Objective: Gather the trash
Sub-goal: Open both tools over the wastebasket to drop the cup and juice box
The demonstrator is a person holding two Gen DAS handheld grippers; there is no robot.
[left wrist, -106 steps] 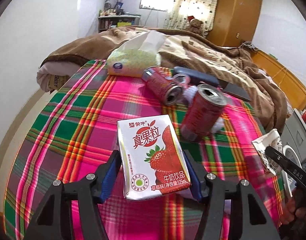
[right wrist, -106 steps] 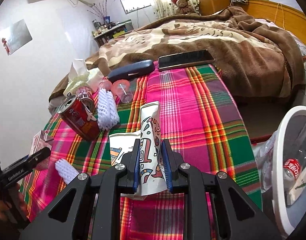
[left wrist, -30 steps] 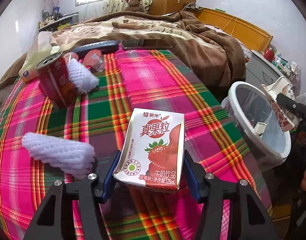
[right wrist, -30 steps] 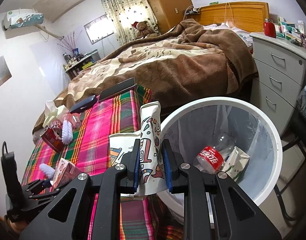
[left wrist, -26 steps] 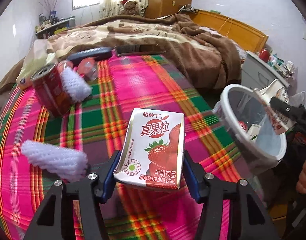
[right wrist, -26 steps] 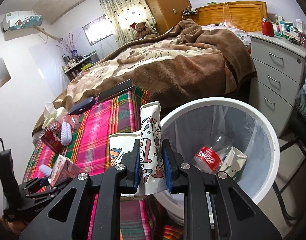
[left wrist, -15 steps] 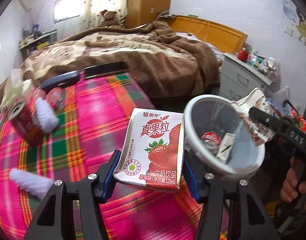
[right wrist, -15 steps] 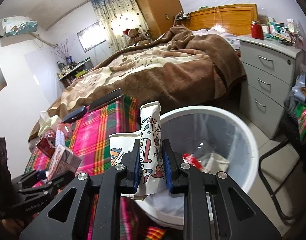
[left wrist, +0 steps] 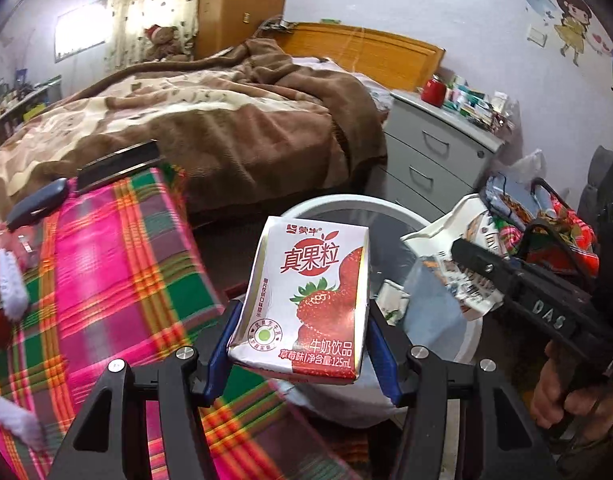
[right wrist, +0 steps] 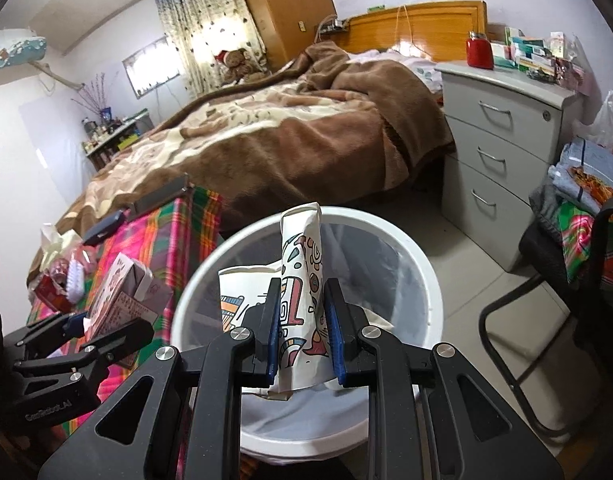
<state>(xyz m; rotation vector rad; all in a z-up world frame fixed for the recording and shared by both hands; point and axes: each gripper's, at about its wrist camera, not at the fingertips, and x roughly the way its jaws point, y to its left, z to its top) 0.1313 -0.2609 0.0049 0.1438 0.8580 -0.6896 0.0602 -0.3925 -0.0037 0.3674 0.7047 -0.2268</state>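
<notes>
Claws (left wrist: pixel 302 344) (right wrist: pixel 302 332) squeeze a carton (left wrist: pixel 306 300) and a bag (right wrist: pixel 302 280) above the bin (right wrist: pixel 422 272), ready to drop them in.

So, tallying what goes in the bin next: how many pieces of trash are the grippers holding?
2. A milk carton in the left gripper beside the bin; a crumpled paper cup in the right gripper over it.

R claw (right wrist: pixel 300 330) clamped on crumpled paper cup (right wrist: pixel 300 276) over white bin (right wrist: pixel 422 276), L claw (right wrist: pixel 102 326) w/ carton (right wrist: pixel 124 294) beside.
</notes>
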